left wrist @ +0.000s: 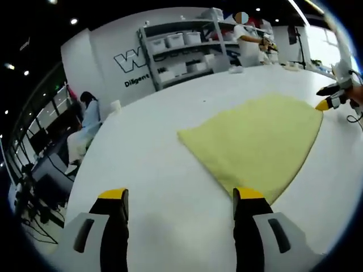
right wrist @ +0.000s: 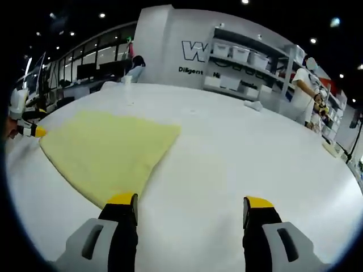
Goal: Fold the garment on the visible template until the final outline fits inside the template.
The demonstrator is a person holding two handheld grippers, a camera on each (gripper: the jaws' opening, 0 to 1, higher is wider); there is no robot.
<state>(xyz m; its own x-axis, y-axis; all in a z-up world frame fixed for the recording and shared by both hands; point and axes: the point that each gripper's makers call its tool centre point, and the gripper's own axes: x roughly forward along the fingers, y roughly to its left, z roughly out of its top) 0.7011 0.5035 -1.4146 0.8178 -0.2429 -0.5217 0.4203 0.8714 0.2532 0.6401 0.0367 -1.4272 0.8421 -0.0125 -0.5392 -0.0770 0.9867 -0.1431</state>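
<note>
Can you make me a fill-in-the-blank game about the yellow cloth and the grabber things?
1. The cloth lying on the table is coloured ____.
2. The table is coloured ____.
3. The left gripper has its jaws ____, holding nothing.
4. The right gripper has fingertips coloured ____.

Missing words: yellow; white; open; yellow

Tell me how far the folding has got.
Done: the yellow garment lies flat on the white table, apparently already folded. In hand: nothing; the left tongs and right tongs sit open at its corners. Left: I see no template outline to confirm fit.
</note>
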